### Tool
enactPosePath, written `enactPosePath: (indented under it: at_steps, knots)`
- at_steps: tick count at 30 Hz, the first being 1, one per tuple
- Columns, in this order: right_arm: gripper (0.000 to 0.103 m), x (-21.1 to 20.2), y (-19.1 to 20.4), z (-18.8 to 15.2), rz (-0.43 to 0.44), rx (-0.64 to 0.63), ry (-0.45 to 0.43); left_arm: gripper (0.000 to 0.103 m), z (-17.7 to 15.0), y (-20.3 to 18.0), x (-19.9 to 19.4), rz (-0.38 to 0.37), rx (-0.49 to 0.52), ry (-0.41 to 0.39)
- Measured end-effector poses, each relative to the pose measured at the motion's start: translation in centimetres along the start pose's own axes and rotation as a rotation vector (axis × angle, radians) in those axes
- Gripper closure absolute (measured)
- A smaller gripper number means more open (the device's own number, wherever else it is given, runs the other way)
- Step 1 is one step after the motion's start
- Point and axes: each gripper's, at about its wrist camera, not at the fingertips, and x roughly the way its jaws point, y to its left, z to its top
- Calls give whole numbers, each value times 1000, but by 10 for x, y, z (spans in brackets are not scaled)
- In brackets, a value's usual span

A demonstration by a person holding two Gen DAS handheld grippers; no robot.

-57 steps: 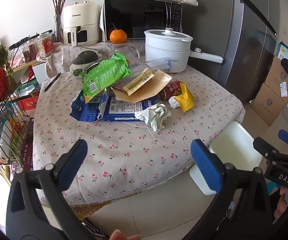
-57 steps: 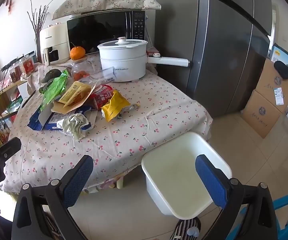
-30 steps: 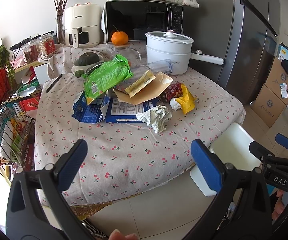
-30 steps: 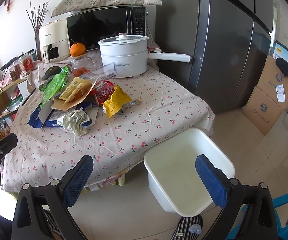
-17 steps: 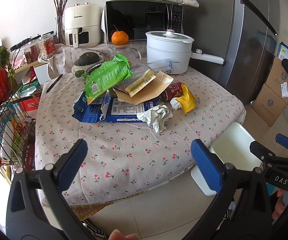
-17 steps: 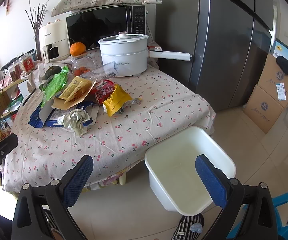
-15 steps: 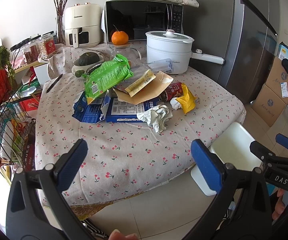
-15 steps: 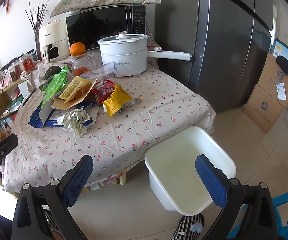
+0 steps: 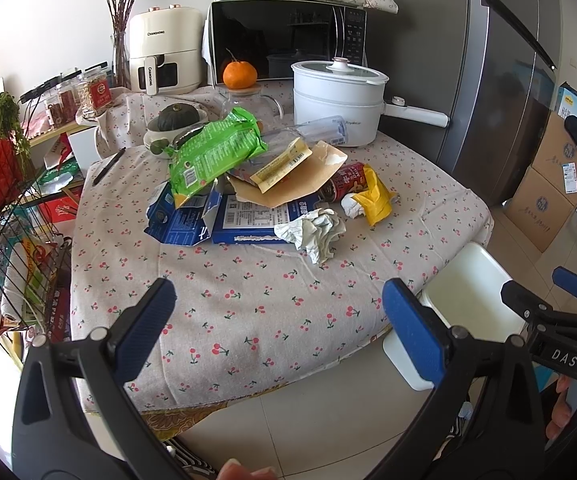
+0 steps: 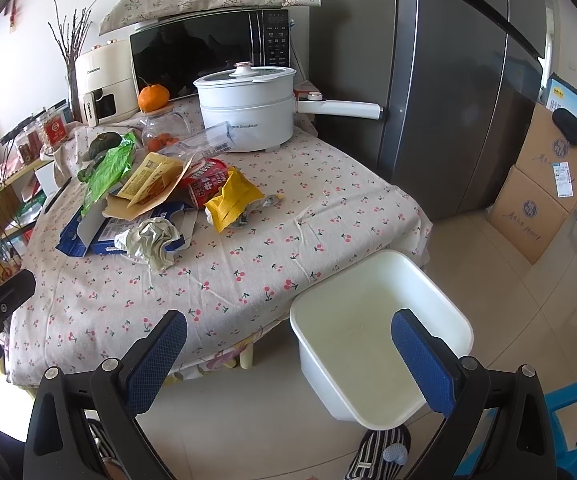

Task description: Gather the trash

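Trash pile (image 9: 272, 184) on table (image 9: 248, 312), white bin (image 10: 380, 344) empty, both tools (image 9: 278, 320) (image 10: 288, 354) spread.

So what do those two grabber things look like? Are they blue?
Partly. The left gripper and the right gripper each have two black plastic arms with small silver screws, tipped with blue, bumpy-textured pads. In the left wrist view, the right gripper's side shows white letters "DAS". Both look like big clamps. No cables or sleeves are visible.
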Motion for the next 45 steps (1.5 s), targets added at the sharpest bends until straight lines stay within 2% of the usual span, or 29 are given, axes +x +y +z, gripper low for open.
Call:
enactPosePath:
  at_steps: [19, 24, 29, 32, 36, 38, 42, 45]
  knots:
    - [0, 0, -1, 0, -15, -8, 11, 0, -6, 7, -2, 4, 2, 5]
    - [0, -1, -3, 4, -17, -2, -22, 0, -1, 11, 1, 15, -2, 7]
    - [0, -7, 2, 26, -64, -58, -42, 0, 13, 29, 14, -42, -12, 36]
    - [0, -10, 8, 47, -30, -84, -39, 0, 23, 40, 27, -17, 3, 67]
    - [0, -1, 25, 76, 95, -147, -14, 0, 40, 47, 47, 14, 61, 134]
    - [0, 9, 34, 86, 127, -185, -14, 0, 46, 49, 57, 7, 87, 168]
    - [0, 41, 39, 94, 169, -183, 27, 0, 54, 48, 85, -52, 41, 229]
    - [0, 72, 26, 94, 192, -133, 126, 0, 54, 36, 111, -137, 7, 271]
